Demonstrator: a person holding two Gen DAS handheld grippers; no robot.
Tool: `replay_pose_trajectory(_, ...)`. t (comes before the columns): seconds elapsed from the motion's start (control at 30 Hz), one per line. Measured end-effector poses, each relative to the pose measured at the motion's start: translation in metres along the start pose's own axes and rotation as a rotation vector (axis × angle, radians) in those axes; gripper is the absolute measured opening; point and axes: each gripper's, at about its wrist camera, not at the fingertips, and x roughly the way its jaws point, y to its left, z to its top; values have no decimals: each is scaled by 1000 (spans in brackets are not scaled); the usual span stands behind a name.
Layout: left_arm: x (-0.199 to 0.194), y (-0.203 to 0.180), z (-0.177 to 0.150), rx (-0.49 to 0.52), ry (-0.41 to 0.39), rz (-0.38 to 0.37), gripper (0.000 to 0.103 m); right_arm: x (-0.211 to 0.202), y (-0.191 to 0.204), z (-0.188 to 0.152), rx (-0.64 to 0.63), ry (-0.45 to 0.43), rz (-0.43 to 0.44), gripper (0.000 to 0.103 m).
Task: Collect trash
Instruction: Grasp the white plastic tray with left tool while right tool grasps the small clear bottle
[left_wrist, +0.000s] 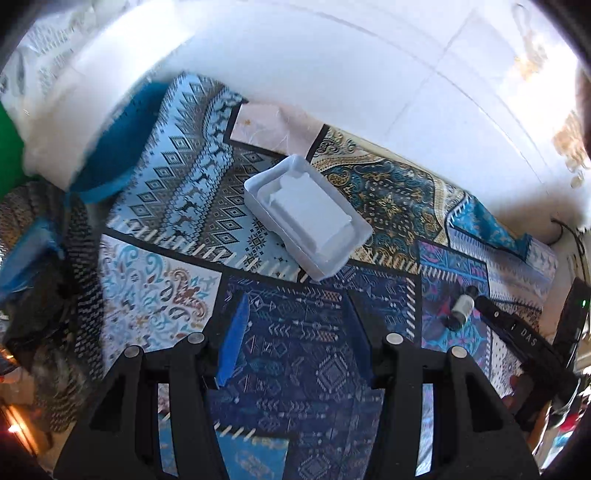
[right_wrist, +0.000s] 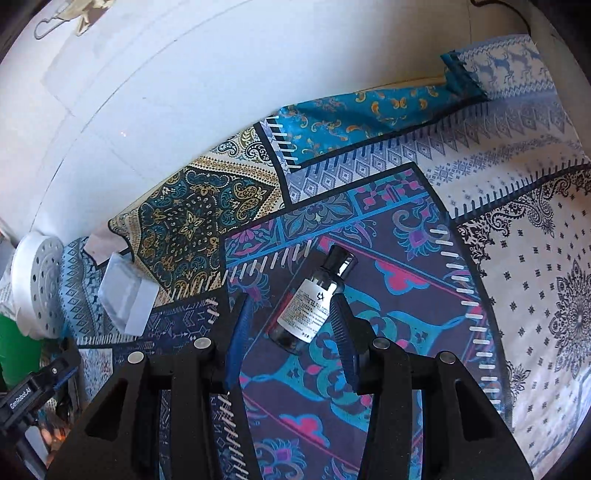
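A white plastic tray (left_wrist: 308, 214) lies on the patterned cloth (left_wrist: 177, 192), just beyond my open, empty left gripper (left_wrist: 295, 314). The tray also shows at the left of the right wrist view (right_wrist: 125, 295). A small dark bottle with a white label (right_wrist: 310, 302) lies on its side on the cloth, between the tips of my open right gripper (right_wrist: 291, 306), with the right finger (right_wrist: 341, 325) close against it. The bottle and the right gripper (left_wrist: 491, 314) also show at the right of the left wrist view, where the bottle (left_wrist: 461, 306) looks small.
A white perforated basket (right_wrist: 40, 284) and something green (right_wrist: 18, 350) stand at the left edge. A blue-lined white bag or bin (left_wrist: 103, 147) is at the upper left of the left view. A white wall (left_wrist: 369, 74) runs behind the cloth.
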Motion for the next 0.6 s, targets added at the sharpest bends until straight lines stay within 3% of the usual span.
replay_pose_trajectory(0.27,54,3,23,-32,58,-20,51,22,-6,-1,27,37,-26,40)
replay_pose_trajectory(0.47,64,-2,25,22,41,40,31,31,-10,1,-11,50,-50,39)
replay_pose_trajectory(0.6,65,-5,25,56,14,87,23,31,-12,1,-49,55,-73,28)
